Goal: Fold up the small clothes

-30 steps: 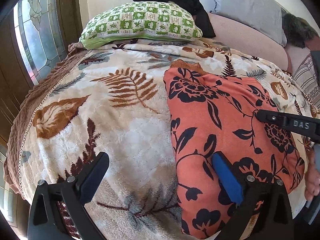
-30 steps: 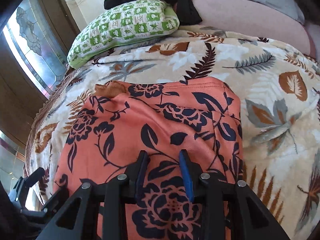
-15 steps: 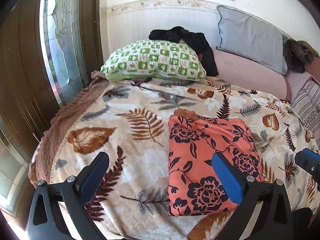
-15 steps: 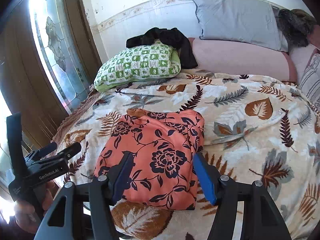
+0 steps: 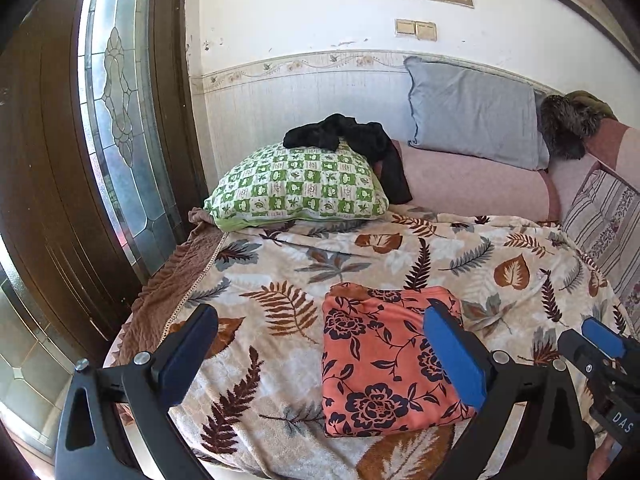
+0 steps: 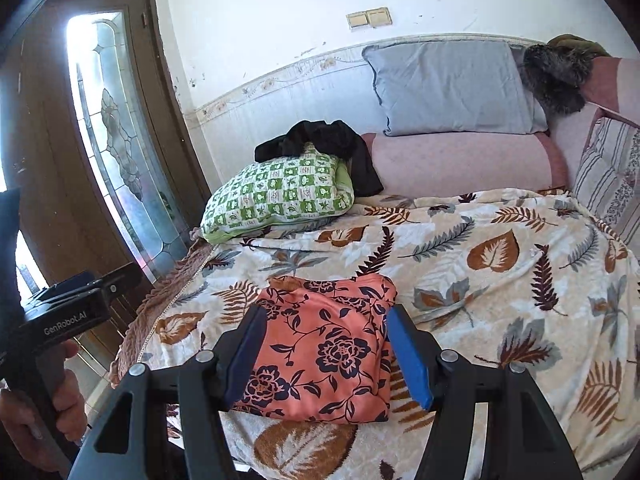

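An orange garment with dark flowers (image 5: pixel 384 364) lies folded into a compact rectangle near the front edge of the leaf-patterned blanket (image 5: pixel 280 280); it also shows in the right wrist view (image 6: pixel 324 348). My left gripper (image 5: pixel 320 356) is open and empty, held back above the bed's front edge, with the garment to its right side. My right gripper (image 6: pixel 326 356) is open and empty, held back from the garment, which shows between its fingers. The right gripper's fingertip (image 5: pixel 600 336) shows at the left view's right edge.
A green checked pillow (image 5: pixel 300 188) with a black garment (image 5: pixel 352 140) on it lies at the back. A grey pillow (image 5: pixel 472 116) leans on the wall above a pink bolster (image 5: pixel 472 184). A wooden glass-panelled door (image 5: pixel 100 140) stands left.
Both grippers have pulled back and up from the garment. The right gripper, nearly shut on the cloth a second ago, has opened. The garment stays folded on the blanket.
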Demonstrator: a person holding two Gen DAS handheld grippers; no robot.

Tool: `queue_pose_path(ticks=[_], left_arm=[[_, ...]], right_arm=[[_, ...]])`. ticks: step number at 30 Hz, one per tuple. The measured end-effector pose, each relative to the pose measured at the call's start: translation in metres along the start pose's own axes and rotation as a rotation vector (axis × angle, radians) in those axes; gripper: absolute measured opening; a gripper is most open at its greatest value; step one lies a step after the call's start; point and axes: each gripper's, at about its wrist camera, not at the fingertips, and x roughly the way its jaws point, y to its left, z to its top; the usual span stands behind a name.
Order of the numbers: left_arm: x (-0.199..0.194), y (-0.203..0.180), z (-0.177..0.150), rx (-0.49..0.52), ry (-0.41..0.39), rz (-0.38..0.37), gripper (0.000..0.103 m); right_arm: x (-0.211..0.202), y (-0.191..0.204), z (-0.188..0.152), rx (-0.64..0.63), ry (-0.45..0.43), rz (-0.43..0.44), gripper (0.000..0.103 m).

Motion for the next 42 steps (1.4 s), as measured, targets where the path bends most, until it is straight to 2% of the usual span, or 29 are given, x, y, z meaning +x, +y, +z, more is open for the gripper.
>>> queue_pose_path(ticks=[7, 15, 42], left_arm=[[-0.028, -0.005, 0.008, 0.012, -0.065, 0.002, 0.102], [-0.047, -0.003, 0.016, 0.011, -0.124, 0.026, 0.102], [-0.057, 0.015, 0.013, -0.011, -0.140, 0.043, 0.102]], right_arm=[[-0.022, 0.012, 0.003, -0.065, -0.054, -0.018, 0.066], [-0.029, 0.008, 0.006, -0.023, -0.069, -0.006, 0.066], [-0.026, 0.023, -0.002, -0.043, -0.048, 0.026, 0.066]])
